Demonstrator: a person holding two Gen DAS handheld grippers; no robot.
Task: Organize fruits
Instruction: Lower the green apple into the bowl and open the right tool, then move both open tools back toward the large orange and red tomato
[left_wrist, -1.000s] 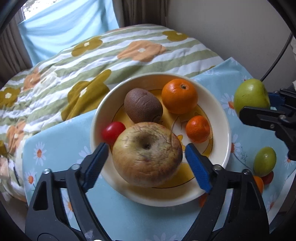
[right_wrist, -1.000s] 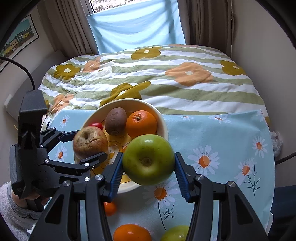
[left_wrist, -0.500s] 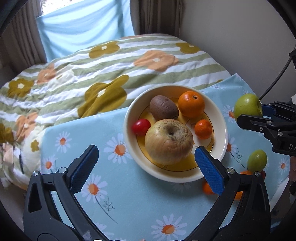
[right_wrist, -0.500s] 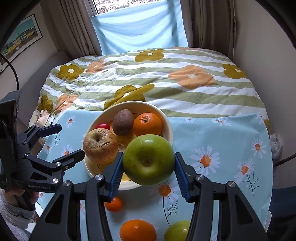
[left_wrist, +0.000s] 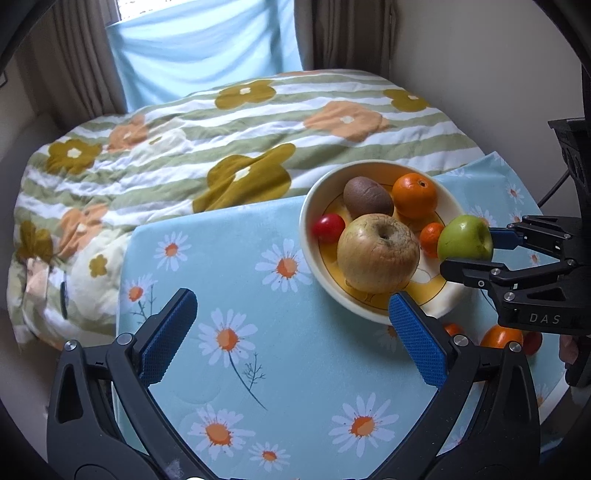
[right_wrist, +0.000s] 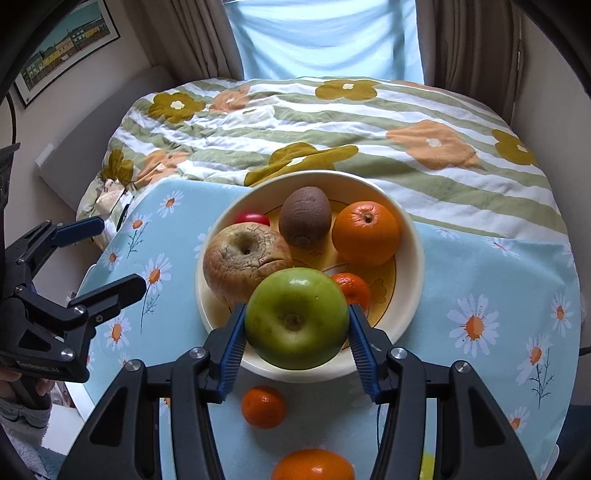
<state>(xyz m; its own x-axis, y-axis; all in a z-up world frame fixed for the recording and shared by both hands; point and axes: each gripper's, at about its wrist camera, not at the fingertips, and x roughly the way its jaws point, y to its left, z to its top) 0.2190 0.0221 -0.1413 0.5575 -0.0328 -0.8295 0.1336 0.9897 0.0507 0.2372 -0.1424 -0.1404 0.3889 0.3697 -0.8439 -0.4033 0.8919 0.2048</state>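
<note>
Blue daisy cloth (left_wrist: 280, 369) | floral striped quilt (left_wrist: 221, 147) | beige curtains (right_wrist: 192, 40)

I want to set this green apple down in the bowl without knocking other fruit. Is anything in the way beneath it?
Partly. The green apple, clamped in the right tongs, hangs over the bowl's near edge. The wrinkled apple sits just to its left and a small mandarin just to its right; the gap between them looks tight.

apples 2 (right_wrist: 296, 317) (right_wrist: 245, 264) | oranges 4 (right_wrist: 365, 232) | kiwi 1 (right_wrist: 304, 215) | tomatoes 2 (left_wrist: 328, 227) | bowl 1 (right_wrist: 412, 254)
</note>
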